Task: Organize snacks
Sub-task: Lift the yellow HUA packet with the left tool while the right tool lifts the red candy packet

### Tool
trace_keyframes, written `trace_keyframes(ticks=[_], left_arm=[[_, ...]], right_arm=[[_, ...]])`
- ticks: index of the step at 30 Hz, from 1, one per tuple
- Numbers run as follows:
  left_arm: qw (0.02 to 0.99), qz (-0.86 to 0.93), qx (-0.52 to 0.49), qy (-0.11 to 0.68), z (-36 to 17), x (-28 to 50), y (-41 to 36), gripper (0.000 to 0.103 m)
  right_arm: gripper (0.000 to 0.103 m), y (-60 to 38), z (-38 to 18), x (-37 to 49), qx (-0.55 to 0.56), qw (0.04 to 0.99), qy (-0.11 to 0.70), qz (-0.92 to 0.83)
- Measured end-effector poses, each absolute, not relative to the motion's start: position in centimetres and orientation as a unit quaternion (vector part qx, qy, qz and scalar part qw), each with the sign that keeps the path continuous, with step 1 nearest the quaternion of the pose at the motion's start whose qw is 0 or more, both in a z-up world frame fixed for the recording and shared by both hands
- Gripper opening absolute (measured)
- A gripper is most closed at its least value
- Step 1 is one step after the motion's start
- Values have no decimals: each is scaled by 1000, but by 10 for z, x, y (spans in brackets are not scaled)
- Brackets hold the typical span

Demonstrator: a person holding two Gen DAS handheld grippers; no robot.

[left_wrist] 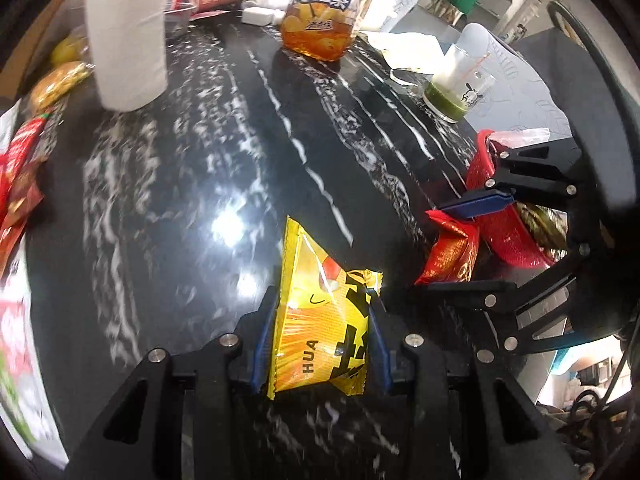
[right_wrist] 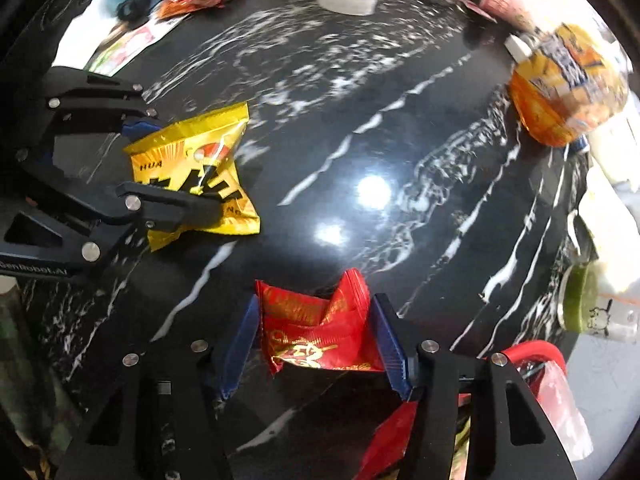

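A snack packet (left_wrist: 320, 320) sits between the left tool's (left_wrist: 320, 344) fingers above the desk (left_wrist: 200, 200); ahead stands a bottle (left_wrist: 326, 8), a basket (left_wrist: 504, 216) to its right.

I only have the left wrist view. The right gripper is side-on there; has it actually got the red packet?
Observer: Yes. The right gripper has both pads against the red packet, which is creased between them.
Operator: Anything in the red basket yet?
Observer: A clear wrapped pack lies in the basket.
Operator: Does my yellow packet look square in the jaws?
Observer: No, the yellow packet is twisted and crumpled in the left gripper.
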State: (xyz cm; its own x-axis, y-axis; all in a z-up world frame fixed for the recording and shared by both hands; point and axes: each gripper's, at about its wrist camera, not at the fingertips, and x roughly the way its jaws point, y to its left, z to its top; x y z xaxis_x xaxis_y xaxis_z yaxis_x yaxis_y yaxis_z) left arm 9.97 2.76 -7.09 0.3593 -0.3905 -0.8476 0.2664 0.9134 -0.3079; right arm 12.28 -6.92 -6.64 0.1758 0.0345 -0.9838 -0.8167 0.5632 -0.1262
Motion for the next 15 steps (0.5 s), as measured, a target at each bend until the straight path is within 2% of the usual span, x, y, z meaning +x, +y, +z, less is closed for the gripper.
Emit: trace_keyframes(ticks=[15], left_arm=[[820, -189, -59, 536, -71, 28, 33, 40]], right_arm=[[57, -81, -62, 35, -281, 719, 550, 319]])
